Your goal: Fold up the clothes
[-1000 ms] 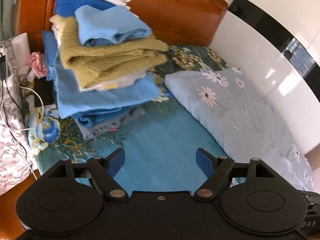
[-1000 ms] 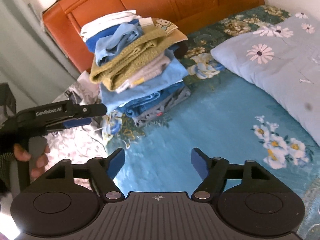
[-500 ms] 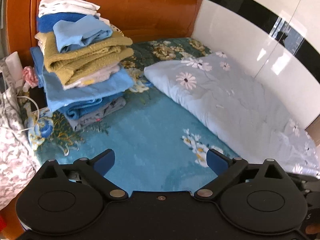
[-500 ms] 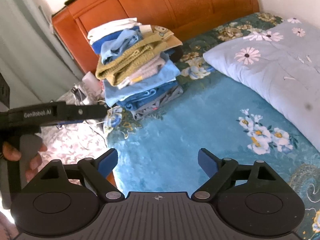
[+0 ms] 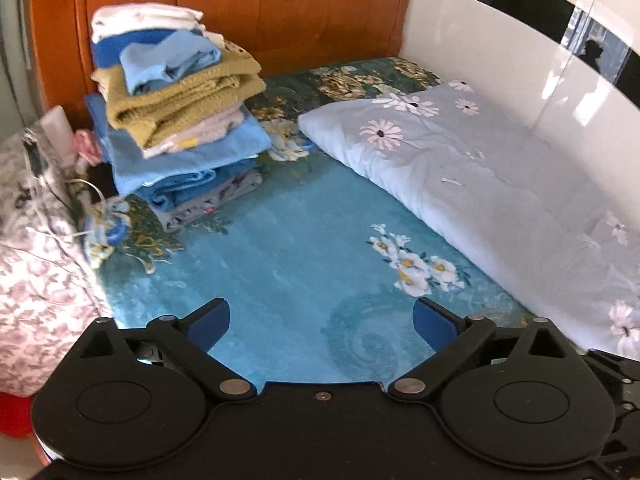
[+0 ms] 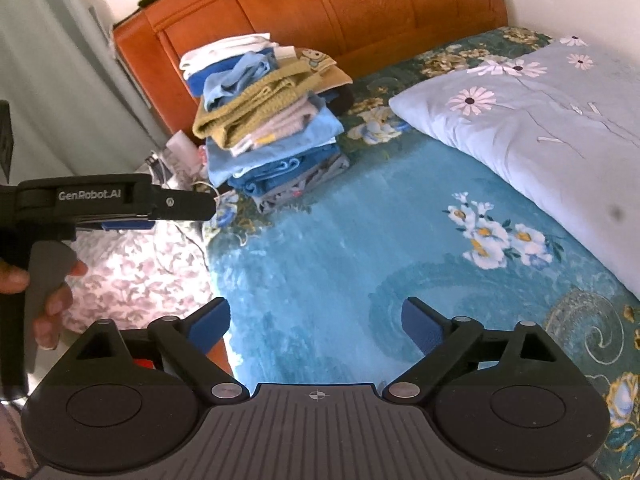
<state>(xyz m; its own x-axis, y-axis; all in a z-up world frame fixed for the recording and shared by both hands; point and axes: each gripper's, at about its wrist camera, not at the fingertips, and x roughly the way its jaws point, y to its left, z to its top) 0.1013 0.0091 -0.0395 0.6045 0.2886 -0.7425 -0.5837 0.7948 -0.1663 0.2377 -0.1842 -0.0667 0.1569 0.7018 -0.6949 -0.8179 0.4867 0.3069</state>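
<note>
Above the near bed (image 5: pixel 288 256), both grippers' fingers spread, pinching nothing (left gripper (image 5: pixel 321 320), right gripper (image 6: pixel 318 318)); folded clothes stack (image 5: pixel 176 120) far left.

The left gripper (image 5: pixel 321 319) and the right gripper (image 6: pixel 316 317) are both hovering level with blue-padded fingers (image 6: pixel 420 322) spread wide, gripping nothing. A hand (image 6: pixel 44 300) is wrapping the left gripper's handle, held out to the left of the right one.

The bed cover (image 5: pixel 288 256) was teal with white flowers. The stack (image 5: pixel 176 120) showed blue, olive and white; the pillow (image 5: pixel 460 160) was pale blue with daisies.
</note>
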